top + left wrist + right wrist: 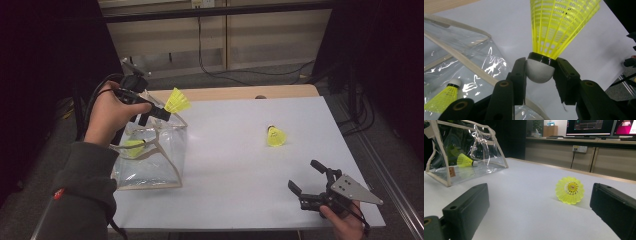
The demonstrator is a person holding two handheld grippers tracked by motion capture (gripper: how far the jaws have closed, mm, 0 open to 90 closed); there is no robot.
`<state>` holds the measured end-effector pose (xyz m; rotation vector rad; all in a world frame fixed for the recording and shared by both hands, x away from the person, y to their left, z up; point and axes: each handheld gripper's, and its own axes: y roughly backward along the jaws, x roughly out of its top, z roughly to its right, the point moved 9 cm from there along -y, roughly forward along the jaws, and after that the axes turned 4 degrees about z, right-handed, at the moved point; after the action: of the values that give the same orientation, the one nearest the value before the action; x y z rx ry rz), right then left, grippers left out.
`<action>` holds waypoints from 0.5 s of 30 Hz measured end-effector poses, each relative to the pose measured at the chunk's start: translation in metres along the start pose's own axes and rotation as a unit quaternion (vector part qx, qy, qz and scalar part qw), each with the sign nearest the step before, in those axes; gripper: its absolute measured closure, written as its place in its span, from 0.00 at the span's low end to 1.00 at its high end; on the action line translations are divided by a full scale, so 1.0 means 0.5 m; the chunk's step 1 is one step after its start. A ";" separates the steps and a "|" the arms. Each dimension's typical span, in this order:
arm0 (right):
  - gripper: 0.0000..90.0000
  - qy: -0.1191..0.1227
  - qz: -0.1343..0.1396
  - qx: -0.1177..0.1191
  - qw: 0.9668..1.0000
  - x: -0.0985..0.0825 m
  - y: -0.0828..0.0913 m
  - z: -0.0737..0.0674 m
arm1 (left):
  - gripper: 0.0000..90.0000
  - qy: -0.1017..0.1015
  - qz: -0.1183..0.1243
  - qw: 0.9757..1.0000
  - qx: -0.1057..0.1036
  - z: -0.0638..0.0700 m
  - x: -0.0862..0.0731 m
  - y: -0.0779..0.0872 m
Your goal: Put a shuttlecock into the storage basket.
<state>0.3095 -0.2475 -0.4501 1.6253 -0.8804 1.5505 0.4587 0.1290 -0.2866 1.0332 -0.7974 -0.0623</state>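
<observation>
White tabletop is carrying a clear bag. Your left tool is clamping a yellow shuttlecock by its cork above the bag's mouth, probably just over the rim. Your right tool is resting spread apart, empty, near a second shuttlecock; a third is lying inside the bag.

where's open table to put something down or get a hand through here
The widest bare stretch lies between the clear bag and the loose yellow shuttlecock, running to the near edge. The far right corner past that shuttlecock is bare too. It is crowded at the left, where the left gripper holds a shuttlecock over the bag, and at the near right around the open right gripper.
</observation>
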 end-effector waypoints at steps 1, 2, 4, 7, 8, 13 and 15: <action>0.02 0.000 0.000 0.000 1.000 0.000 0.000 0.000 | 0.70 0.003 0.003 1.000 0.001 -0.002 0.001 0.001; 0.02 0.000 -0.001 0.000 1.000 0.000 0.000 0.000 | 0.70 0.007 0.005 1.000 0.002 -0.003 0.001 0.002; 0.02 0.000 0.000 0.000 1.000 0.000 0.000 0.000 | 0.70 0.006 0.007 1.000 0.004 -0.008 0.001 0.005; 0.02 0.000 0.000 0.000 1.000 0.000 0.000 0.000 | 0.70 0.010 0.010 1.000 0.010 -0.014 0.000 0.009; 0.02 -0.001 -0.001 0.000 1.000 0.000 0.000 0.000 | 0.70 0.011 0.011 1.000 0.011 -0.016 -0.001 0.009; 0.02 0.000 0.000 0.000 1.000 0.000 0.000 0.000 | 0.70 0.019 0.018 0.999 0.018 -0.029 -0.003 0.013; 0.02 0.000 0.000 0.000 1.000 0.000 0.000 0.000 | 0.70 0.022 0.018 0.999 0.022 -0.035 -0.004 0.015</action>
<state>0.3095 -0.2473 -0.4501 1.6255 -0.8802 1.5497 0.4656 0.1468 -0.2867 1.0584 -0.7793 0.0082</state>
